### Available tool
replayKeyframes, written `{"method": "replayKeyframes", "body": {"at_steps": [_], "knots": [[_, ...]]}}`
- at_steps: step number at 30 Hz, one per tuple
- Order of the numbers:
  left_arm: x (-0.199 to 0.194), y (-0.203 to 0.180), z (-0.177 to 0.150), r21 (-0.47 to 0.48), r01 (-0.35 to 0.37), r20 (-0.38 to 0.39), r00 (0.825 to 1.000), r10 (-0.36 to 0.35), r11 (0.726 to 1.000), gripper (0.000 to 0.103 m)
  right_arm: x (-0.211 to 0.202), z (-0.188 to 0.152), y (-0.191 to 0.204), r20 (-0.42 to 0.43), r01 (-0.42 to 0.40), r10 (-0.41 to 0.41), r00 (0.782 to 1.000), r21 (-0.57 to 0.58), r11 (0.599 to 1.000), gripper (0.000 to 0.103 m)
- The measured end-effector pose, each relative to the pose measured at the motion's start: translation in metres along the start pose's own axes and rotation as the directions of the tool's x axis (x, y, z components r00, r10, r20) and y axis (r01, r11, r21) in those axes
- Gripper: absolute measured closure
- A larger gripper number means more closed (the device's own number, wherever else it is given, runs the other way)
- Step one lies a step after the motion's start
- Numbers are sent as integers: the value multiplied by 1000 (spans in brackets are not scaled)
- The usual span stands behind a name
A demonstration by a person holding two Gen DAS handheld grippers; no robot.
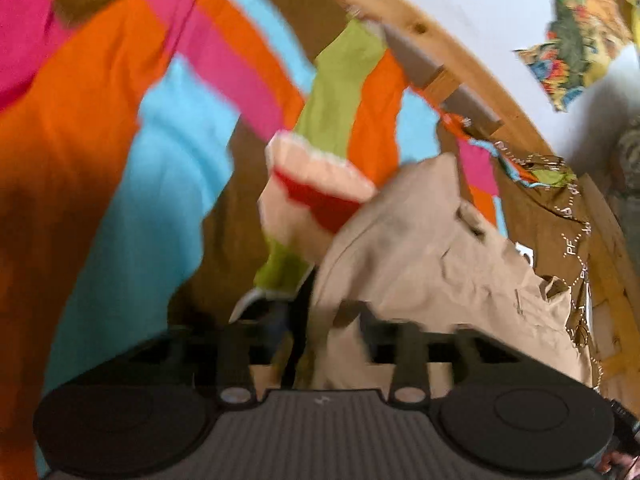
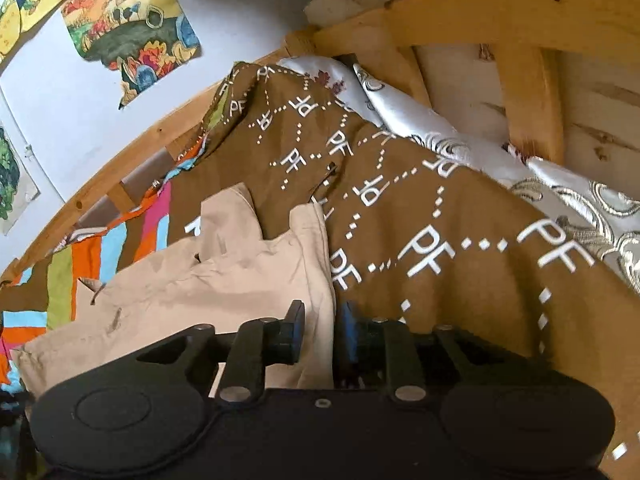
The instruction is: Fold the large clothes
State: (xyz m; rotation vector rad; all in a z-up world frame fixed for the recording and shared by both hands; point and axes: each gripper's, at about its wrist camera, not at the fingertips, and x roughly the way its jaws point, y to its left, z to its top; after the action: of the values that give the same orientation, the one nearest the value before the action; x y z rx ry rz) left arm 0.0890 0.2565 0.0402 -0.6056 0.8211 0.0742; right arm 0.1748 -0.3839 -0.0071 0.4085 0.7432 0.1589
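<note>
A large beige garment (image 1: pixel 424 248) lies crumpled on a bed, partly on a brown cover printed with "PF" letters (image 2: pixel 420 216). My left gripper (image 1: pixel 320 320) is blurred by motion. Its jaws look shut on a fold of the beige garment, which rises between them. In the right wrist view the same beige garment (image 2: pixel 224 280) spreads to the left. My right gripper (image 2: pixel 322 320) is shut on its right-hand edge, with the cloth pinched between the black pad (image 2: pixel 294 330) and the blue pad (image 2: pixel 349 332).
A striped bedcover (image 1: pixel 132 168) in orange, pink and light blue fills the left. A green plush thing with red and pink parts (image 1: pixel 320 184) lies beside the garment. A wooden bed frame (image 2: pixel 472 12), a silvery pillow (image 2: pixel 416 120) and wall pictures (image 2: pixel 132 28) border the bed.
</note>
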Motion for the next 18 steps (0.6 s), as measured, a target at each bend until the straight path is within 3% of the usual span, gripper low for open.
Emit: {"method": "replayKeyframes", "body": {"at_steps": [1, 3, 5, 9, 12, 13, 14, 15, 17, 18], "knots": [[-3, -3, -1, 20, 14, 14, 1000, -14, 1000, 54, 0, -1, 1, -1, 13, -13, 1000, -10, 1000, 92], [-3, -5, -2, 41, -9, 33, 999, 7, 999, 95, -2, -4, 3, 1, 43, -43, 999, -16, 999, 100], [1, -2, -3, 26, -92, 49, 995, 90, 995, 96, -7, -8, 9, 7, 85, -85, 996, -33, 996, 101], [26, 4, -5, 24, -134, -11, 991, 134, 991, 96, 3, -18, 10, 11, 101, -101, 995, -98, 990, 100], [31, 9, -4, -19, -127, 3, 992, 127, 992, 93, -9, -16, 18, 55, 133, -127, 990, -127, 983, 90], [26, 10, -5, -38, -120, 8, 993, 120, 992, 89, -15, -17, 22, 79, 153, -143, 987, -151, 977, 80], [18, 10, -6, -43, -130, 22, 991, 131, 991, 77, -22, -18, 28, 109, 183, -166, 980, -182, 966, 68], [9, 7, -7, -27, -155, 49, 987, 156, 988, 70, -27, -21, 36, 145, 211, -181, 973, -225, 951, 62], [-13, -11, -13, 46, -201, 161, 968, 191, 979, 48, -33, -28, 62, 216, 229, -162, 963, -332, 915, 59], [-24, -24, -17, 99, -213, 234, 954, 185, 972, 45, -33, -30, 77, 236, 218, -132, 963, -388, 896, 59]]}}
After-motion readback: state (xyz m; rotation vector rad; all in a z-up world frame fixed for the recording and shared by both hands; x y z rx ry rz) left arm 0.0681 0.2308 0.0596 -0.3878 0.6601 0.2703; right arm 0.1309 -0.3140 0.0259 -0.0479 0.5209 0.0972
